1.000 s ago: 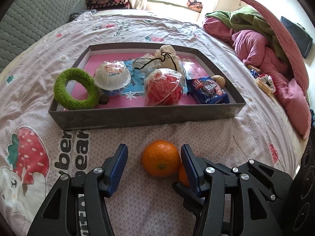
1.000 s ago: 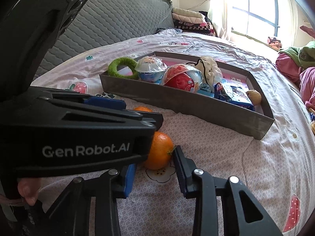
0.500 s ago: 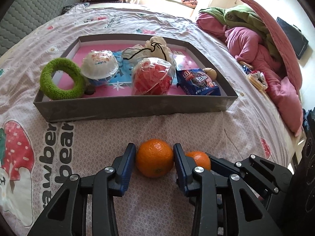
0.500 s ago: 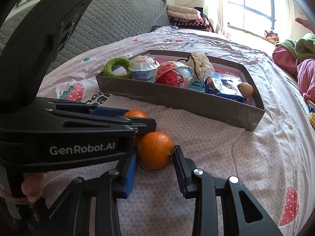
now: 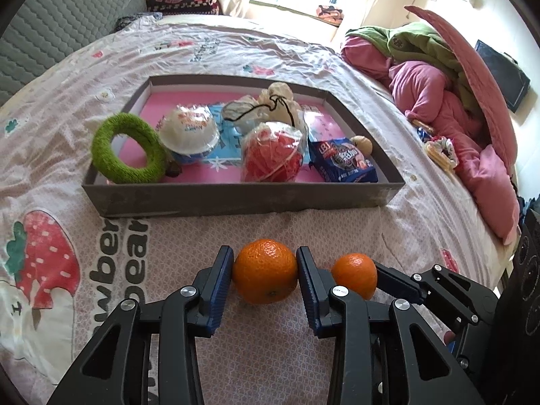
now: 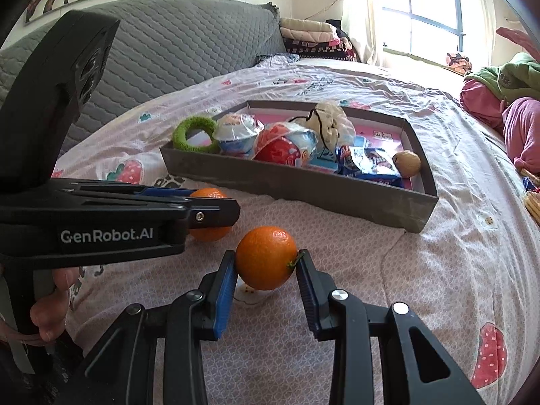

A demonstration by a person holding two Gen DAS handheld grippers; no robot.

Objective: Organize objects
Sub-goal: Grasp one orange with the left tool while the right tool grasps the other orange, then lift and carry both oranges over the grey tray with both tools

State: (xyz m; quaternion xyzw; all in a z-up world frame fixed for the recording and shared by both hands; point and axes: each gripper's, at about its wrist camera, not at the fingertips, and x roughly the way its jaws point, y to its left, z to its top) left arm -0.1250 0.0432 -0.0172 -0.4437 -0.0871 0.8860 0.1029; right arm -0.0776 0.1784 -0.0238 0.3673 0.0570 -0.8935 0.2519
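Two oranges are on the bedspread in front of a grey tray point(image 5: 243, 199). My left gripper point(image 5: 265, 275) is shut on the larger orange point(image 5: 265, 276), blue pads touching both sides. My right gripper point(image 6: 265, 263) is shut on the second orange point(image 6: 266, 257), which also shows in the left wrist view point(image 5: 354, 274) beside my right gripper's fingers point(image 5: 398, 281). In the right wrist view the left gripper's fingers point(image 6: 202, 214) cover most of the left orange point(image 6: 209, 233). Both oranges sit just above or on the bedspread.
The tray point(image 6: 297, 185) holds a green ring point(image 5: 126, 148), a white bowl pack point(image 5: 189, 133), a red ball pack point(image 5: 271, 157), a blue snack bag point(image 5: 344, 162), a drawstring pouch point(image 5: 276, 103) and a walnut point(image 5: 362, 143). Pink and green bedding point(image 5: 445, 77) is piled right. A grey headboard point(image 6: 162, 54) is behind.
Both grippers closed onto their oranges: the jaws went from wide apart to touching the fruit. Both cameras have lifted a little, and the tray looks farther away.
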